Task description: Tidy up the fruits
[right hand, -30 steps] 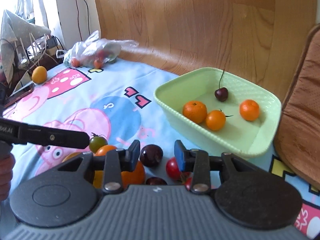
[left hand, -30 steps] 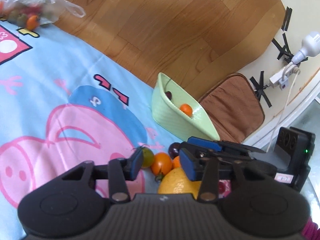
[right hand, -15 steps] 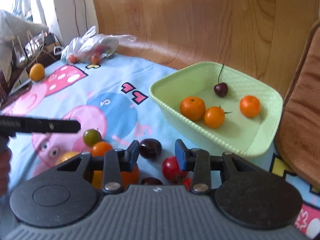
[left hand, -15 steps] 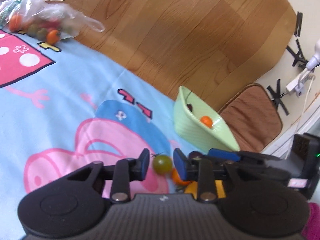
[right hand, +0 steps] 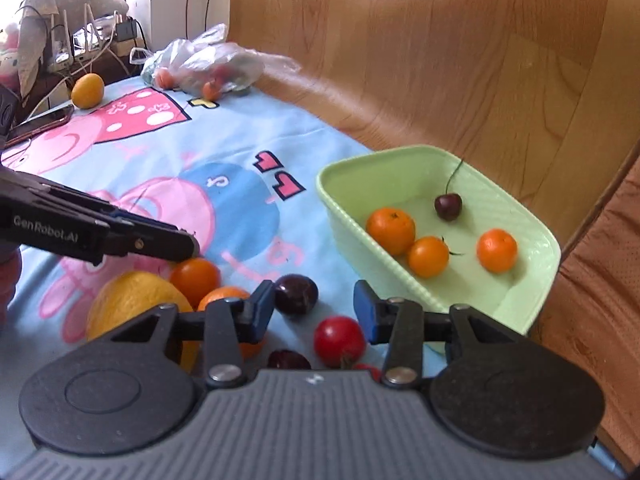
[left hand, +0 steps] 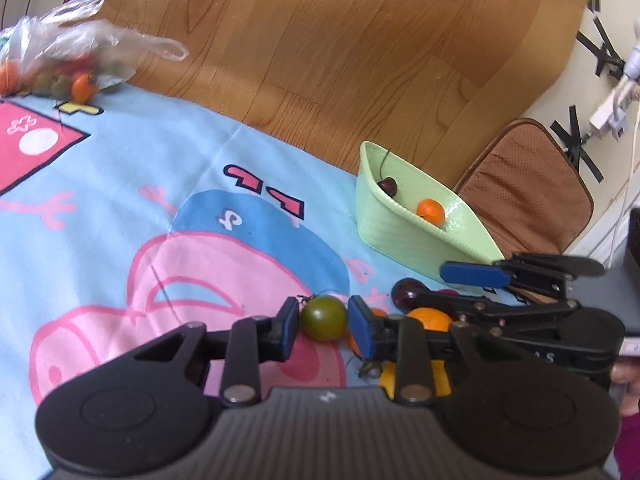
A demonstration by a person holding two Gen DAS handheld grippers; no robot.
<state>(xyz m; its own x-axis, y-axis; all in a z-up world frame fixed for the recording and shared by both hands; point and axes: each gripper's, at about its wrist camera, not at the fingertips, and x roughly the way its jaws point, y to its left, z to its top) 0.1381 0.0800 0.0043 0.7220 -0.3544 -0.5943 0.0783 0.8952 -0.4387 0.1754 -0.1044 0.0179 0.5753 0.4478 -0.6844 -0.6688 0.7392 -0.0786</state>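
Abt a third done, by my read. Green basket (right hand: 536, 288) near the far right edge of the cartoon blanket (left hand: 120, 184) holds 4 pcs: three orange fruits (right hand: 391, 230) and a stemmed cherry (right hand: 448, 207). Left to move: the loose pile at the blanket's near edge, i.e. green tomato (left hand: 324, 318), orange tomato (right hand: 195, 281), big yellow fruit (right hand: 132, 304), dark plum (right hand: 296, 294), red tomato (right hand: 339, 342), plus a couple half hidden under the tool body.

Left gripper (left hand: 324, 330): jaws have just been closing, green tomato between them; pads look to touch both sides, so clamped on it, tho it sits just above or on the blanket – can't tell which. Right gripper (right hand: 314, 312): jaws have just been opening, apart, nothing gripped; plum and red tomato lie beyond the gap.

Views: left wrist shows the grip on the green tomato; in right wrist that fruit is hidden behind the left tool. Right wrist shows the full basket contents and a lone yellow fruit (right hand: 87, 90) at the far left corner; left wrist sees only two pcs in the basket. Plastic bag (left hand: 60, 60) w/ more fruit at the far edge, both views.
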